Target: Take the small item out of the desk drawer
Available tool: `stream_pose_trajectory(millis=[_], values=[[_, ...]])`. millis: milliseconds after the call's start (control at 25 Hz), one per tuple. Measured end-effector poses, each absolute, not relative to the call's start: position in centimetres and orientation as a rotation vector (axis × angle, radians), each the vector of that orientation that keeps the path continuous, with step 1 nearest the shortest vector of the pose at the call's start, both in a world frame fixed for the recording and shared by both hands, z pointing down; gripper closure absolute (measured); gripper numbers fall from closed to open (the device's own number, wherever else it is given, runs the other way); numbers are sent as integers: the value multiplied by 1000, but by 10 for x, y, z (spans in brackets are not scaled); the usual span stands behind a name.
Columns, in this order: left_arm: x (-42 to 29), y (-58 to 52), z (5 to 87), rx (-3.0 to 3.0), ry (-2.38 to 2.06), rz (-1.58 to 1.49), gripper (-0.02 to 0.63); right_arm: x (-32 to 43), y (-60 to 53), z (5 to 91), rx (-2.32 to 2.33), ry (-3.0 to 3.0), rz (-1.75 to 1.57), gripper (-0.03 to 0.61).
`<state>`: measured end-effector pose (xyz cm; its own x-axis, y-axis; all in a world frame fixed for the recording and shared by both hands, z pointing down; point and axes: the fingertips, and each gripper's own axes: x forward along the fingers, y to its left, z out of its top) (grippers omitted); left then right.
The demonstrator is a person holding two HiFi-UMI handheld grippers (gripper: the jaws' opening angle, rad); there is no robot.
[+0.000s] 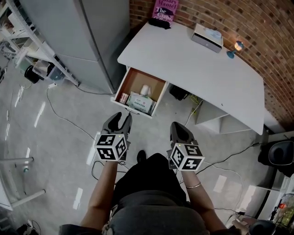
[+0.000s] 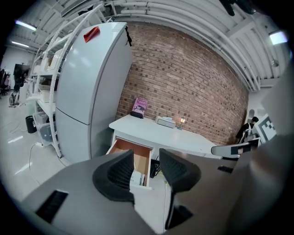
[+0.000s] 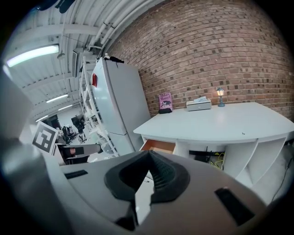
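Head view: white desk against a brick wall, its left-hand drawer pulled fully out, showing a brown wooden interior. Drawer contents, three things: a small cylinder, a flat green-and-white wipes pack and a white object. The cylinder is short and upright, pale with a reddish band, and sits in the front corner on the refrigerator side. It stands just beside the pack; finer detail is too small to read. The pack lies along the drawer front, and the white object, shape unclear, is behind the pack toward the back of the drawer. Left gripper is out in front of the drawer, apart from it, pointing toward its front edge. Its own view shows the ribbed pads standing well apart with only the drawer and floor seen through the gap, nothing held. Right gripper is alongside, further from the drawer, in front of the desk's open underside. Its own view shows the jaw tips meeting, closed on nothing. On the desktop: pink book leaning on the wall, tissue box, small lamp. Grey refrigerator stands just beside the desk on the drawer side. A cable trails over the floor.
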<state>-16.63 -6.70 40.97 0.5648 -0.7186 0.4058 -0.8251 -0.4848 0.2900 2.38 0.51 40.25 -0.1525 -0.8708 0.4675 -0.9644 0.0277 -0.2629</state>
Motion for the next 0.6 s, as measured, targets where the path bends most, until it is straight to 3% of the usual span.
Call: stream_pose_trajectory(millis=[600], values=[[-122,-124,448,2325,-1206,489,434,65,-46,434,1927,-2091,879,575]])
